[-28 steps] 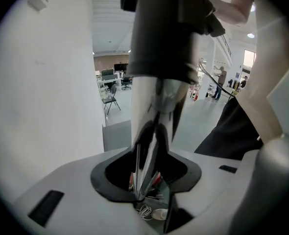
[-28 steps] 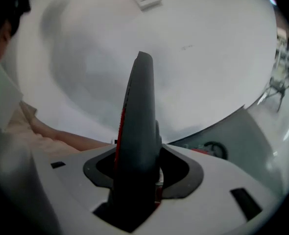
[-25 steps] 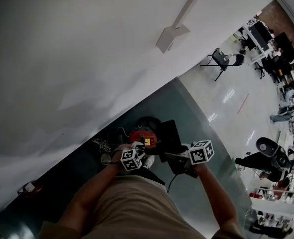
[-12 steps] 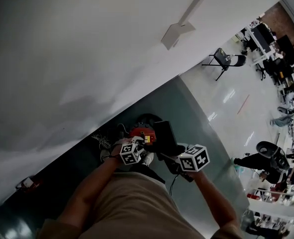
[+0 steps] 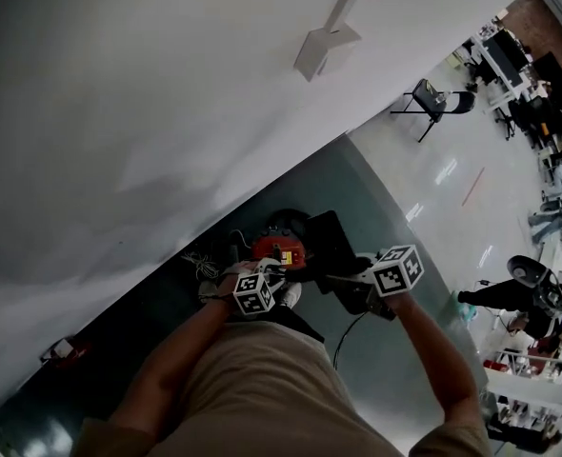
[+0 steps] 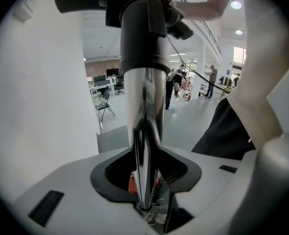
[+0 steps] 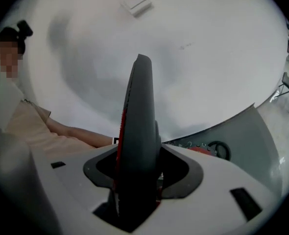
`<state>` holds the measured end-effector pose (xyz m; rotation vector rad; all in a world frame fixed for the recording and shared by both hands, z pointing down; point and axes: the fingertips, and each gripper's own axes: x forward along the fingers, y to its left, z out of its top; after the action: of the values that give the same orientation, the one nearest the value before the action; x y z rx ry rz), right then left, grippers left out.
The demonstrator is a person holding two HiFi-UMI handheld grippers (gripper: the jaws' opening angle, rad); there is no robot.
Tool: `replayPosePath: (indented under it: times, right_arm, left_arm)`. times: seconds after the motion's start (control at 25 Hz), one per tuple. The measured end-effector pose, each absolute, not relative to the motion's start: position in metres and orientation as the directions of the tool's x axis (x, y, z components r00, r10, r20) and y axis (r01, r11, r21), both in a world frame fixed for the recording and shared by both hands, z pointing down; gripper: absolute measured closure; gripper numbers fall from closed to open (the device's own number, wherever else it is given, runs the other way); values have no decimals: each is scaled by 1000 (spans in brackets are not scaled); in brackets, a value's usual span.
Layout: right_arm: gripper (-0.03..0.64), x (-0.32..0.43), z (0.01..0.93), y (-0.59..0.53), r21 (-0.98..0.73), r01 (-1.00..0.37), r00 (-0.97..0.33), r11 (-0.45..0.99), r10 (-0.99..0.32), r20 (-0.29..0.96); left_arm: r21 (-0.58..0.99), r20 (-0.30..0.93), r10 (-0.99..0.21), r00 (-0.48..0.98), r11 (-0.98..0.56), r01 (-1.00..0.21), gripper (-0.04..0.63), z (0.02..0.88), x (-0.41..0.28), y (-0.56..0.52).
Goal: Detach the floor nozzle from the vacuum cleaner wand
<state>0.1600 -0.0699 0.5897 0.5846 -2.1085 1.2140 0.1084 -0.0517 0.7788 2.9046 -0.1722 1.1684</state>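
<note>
With both grippers loaded, nearest first: left gripper point(image 6: 145, 192) has its jaws pinching the chrome wand point(image 6: 143, 102), which runs straight up between the pads into a black collar point(image 6: 143, 38). Right gripper point(image 7: 137, 192) has its jaws set wide and pressed on the floor nozzle point(image 7: 139, 121), seen edge-on as a dark slab with a red strip down its left edge. From the head view the two marker cubes sit close side by side just past the person's tan clothing point(image 5: 252, 398), and the nozzle shows as a black panel between and beyond them, held off the floor. Can't tell from any view whether nozzle and wand are joined. Just behind the nozzle is the red vacuum body point(image 5: 279, 248) on the grey-green floor point(image 5: 357, 179), with a coil of white cable point(image 5: 200, 265) to its left. White wall point(image 5: 119, 112) fills the upper left, with a small plate point(image 5: 317, 52) on it. Far off on the shiny floor stands a black folding chair point(image 5: 431, 103), desks and people beyond it.
</note>
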Motion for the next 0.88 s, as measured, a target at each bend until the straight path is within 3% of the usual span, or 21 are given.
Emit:
replayPosePath:
  times: [0.16, 0.28, 0.44, 0.6, 0.76, 0.88]
  right_arm:
    - [390, 148, 593, -60, -465, -693, -587, 551, -56, 808]
    - [391, 157, 595, -78, -564, -647, -671, 513, -32, 741]
    - [390, 147, 592, -72, -487, -698, -595, 525, -46, 802]
    - [391, 158, 595, -85, -609, -632, -700, 479, -16, 714]
    - [391, 144, 589, -75, -465, -699, -592, 543, -75, 803]
    - [391, 156, 590, -84, -552, -626, -674, 551, -26, 739]
  left_arm:
    - [-1, 704, -86, 705, -993, -120, 441, 789, 105, -60]
    - [-11, 701, -109, 705, -990, -142, 442, 786, 105, -62]
    - [11, 697, -103, 710, -988, -154, 440, 789, 101, -67]
    - [-32, 706, -93, 703, -995, -99, 442, 788, 104, -61]
    - [14, 691, -98, 716, -989, -149, 440, 791, 100, -71]
    - [-30, 693, -85, 715, -996, -90, 440, 787, 102, -66]
